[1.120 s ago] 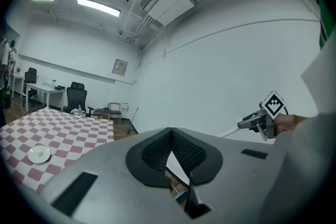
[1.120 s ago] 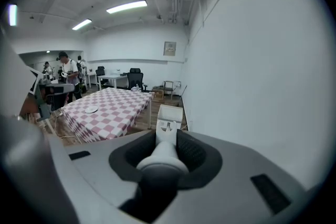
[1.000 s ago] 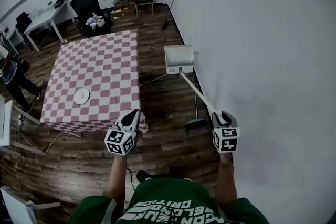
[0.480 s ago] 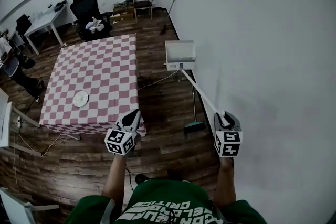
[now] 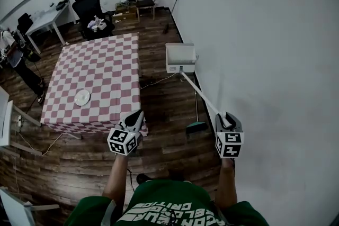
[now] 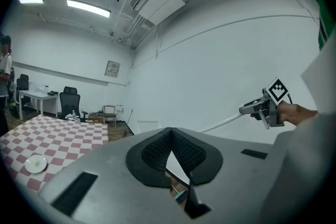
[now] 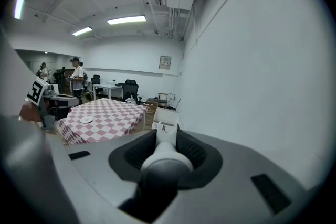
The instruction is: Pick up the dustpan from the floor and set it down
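Note:
The dustpan has a white pan (image 5: 180, 57) on a long white handle (image 5: 204, 97). My right gripper (image 5: 226, 118) is shut on the handle's near end, close to the white wall. In the right gripper view the handle (image 7: 165, 157) runs out between the pads to the pan (image 7: 165, 119), which is held out ahead above the wooden floor. My left gripper (image 5: 133, 119) hovers shut and empty by the table's near corner. In the left gripper view its pads (image 6: 157, 149) meet at the tip, and the right gripper (image 6: 260, 108) shows at the right with the handle (image 6: 220, 123).
A table with a red-checked cloth (image 5: 95, 74) carries a white plate (image 5: 82, 97). A broom with a teal head (image 5: 197, 126) leans on the wall below the handle. Office chairs (image 5: 90, 8) and a desk (image 5: 45, 17) stand at the back. A person (image 5: 16, 63) stands at the far left.
The right gripper and the dustpan have risen a little. The person at the far left has shifted. The left gripper has stayed in place.

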The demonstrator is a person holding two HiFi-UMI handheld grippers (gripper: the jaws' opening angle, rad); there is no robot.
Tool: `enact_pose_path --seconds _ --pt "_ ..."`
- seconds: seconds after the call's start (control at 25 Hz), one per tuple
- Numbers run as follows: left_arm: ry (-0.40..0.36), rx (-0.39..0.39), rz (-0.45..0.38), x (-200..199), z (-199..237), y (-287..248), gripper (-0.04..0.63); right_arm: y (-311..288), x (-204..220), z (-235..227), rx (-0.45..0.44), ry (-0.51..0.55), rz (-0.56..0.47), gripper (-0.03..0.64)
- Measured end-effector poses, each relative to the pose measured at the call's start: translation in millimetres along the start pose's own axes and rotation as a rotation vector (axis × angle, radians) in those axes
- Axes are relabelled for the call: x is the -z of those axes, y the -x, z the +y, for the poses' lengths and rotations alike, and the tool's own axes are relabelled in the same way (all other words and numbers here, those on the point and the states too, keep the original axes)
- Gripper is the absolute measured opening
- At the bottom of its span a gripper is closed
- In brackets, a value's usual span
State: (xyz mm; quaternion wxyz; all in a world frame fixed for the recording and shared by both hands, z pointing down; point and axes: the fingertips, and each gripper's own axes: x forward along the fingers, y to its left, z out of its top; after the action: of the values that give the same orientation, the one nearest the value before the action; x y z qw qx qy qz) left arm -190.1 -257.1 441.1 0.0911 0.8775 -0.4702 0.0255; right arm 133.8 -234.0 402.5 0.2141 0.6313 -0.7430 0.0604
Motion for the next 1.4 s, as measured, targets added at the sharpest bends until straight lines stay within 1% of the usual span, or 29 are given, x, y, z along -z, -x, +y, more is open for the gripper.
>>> enact_pose_path --seconds 0.28,0.56,1.0,1.4 --pt "0.0 -0.007 -0.005 1.8 -2.0 5.5 0.003 -2.3 8.2 1.0 -0.007 0.006 0.015 0.117" --pt "0.005 0.0 0.001 4.6 -7.4 5.6 0.003 -6.8 31.6 1.5 -0.015 -0.006 0.062 0.117" --pt "0.002 0.033 0.034 17.7 -26.4 -6.5 0.003 -12.6 88.0 -8.2 -0.015 -0.024 0.174 0.117" --pt "-0.001 0.097 0.072 32.0 -62.3 -22.4 0.003 -4.7 149.1 -23.6 -0.009 -0.041 0.292 0.117"
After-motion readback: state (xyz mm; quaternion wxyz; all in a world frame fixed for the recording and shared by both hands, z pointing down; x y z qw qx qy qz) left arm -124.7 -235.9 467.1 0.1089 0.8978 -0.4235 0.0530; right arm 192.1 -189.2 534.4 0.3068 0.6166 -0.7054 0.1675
